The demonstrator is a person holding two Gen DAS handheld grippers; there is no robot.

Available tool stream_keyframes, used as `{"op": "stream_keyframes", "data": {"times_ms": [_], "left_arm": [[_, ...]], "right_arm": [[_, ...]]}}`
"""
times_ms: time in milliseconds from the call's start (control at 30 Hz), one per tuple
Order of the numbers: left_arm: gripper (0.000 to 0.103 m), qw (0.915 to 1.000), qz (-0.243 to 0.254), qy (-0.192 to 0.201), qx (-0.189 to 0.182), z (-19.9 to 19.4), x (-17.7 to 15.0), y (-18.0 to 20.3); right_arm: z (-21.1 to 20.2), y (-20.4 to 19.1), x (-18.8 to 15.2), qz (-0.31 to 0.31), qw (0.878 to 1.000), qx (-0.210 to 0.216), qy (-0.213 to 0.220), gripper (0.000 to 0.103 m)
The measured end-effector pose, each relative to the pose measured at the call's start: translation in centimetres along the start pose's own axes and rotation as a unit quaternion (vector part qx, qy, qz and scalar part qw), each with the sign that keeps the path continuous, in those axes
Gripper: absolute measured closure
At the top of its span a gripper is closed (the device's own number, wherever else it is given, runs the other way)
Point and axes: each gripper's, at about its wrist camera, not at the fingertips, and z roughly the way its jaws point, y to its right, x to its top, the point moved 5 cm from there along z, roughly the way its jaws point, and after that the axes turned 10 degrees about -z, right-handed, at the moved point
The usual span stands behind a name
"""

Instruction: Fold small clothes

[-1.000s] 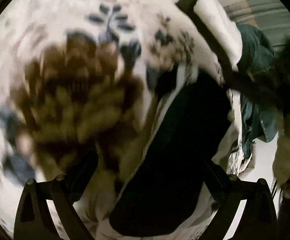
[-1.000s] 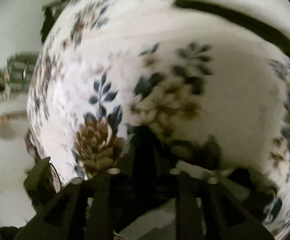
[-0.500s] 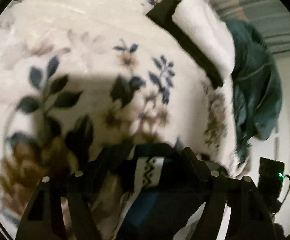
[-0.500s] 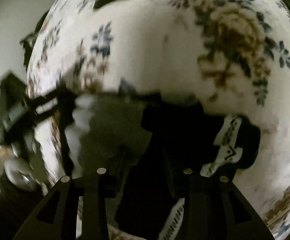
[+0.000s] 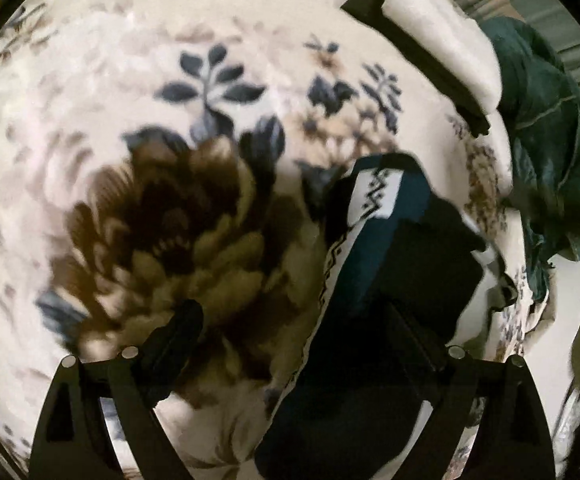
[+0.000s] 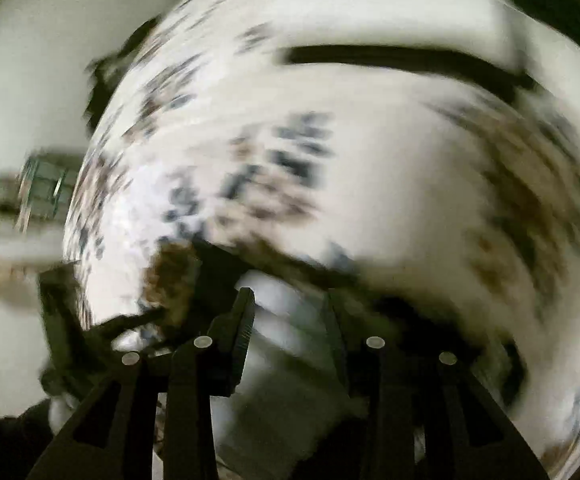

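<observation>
Since half a second ago: left tongs (image 5: 294,344) have drawn back and spread wide; dark garment (image 5: 374,280) with white patterned band now lies along their right finger, on the floral blanket (image 5: 138,92). Whether anything is gripped cannot be told. Right tongs (image 6: 290,312): fingers parted, view heavily blurred, contents unclear. Folded white cloth (image 5: 442,40) and green jacket (image 5: 546,120) beyond.

Floral blanket (image 5: 130,128) covers bed; pale wall (image 6: 30,60); dim light.
</observation>
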Motion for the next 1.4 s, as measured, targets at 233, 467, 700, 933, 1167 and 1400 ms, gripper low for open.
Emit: {"op": "stream_keyframes", "data": {"times_ms": [233,467,700,933,1167,1400], "left_arm": [[0.011,0.9992,-0.030,0.010,-0.024,1.0,-0.6,-0.4],[0.011,0.9984,-0.026,0.001,-0.051,1.6,-1.7,-0.7],[0.011,0.9968,-0.035,-0.021,-0.069,0.6,-1.4,-0.5],[0.011,0.9974,-0.012,-0.004,-0.070,-0.2,2.9,1.7],[0.011,0.9973,0.048,-0.014,-0.053,1.3,5.9,5.8],[0.011,0.9970,0.076,-0.006,-0.015,0.0,6.5,6.2]], "right_arm": [[8.6,-5.5,4.0,-0.150,0.976,-0.057,-0.148,0.097],[7.8,-0.2,6.6,-0.008,0.992,-0.084,-0.090,0.103],[1.0,3.3,5.8,0.055,0.998,-0.024,-0.031,0.070],[-4.3,9.5,-5.5,0.068,0.993,-0.072,-0.061,0.024],[-3.3,11.2,-12.3,0.060,0.993,-0.103,-0.024,0.097],[-7.4,13.7,-15.0,0.194,0.976,-0.080,0.063,0.065]]}}
